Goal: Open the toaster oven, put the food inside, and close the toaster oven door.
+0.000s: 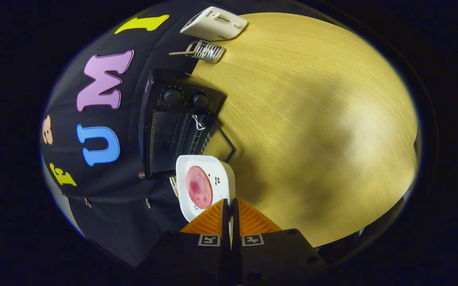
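Note:
The view is rolled on its side. My gripper [229,201] is shut on the rim of a white square plate [223,174], which hangs above the table. A round pink slice of meat [199,186] lies on the plate. Just beyond the plate stands the black toaster oven [165,119] with two knobs. Its glass door [223,145] is folded down open over the wooden table [312,119], and the wire rack inside the oven shows. The plate's far edge is close to the oven's open mouth.
A white pop-up toaster [215,24] and a small metal rack [206,51] with a handle sit on the table beyond the oven. The booth's black cloth wall [105,174] stands right behind the oven.

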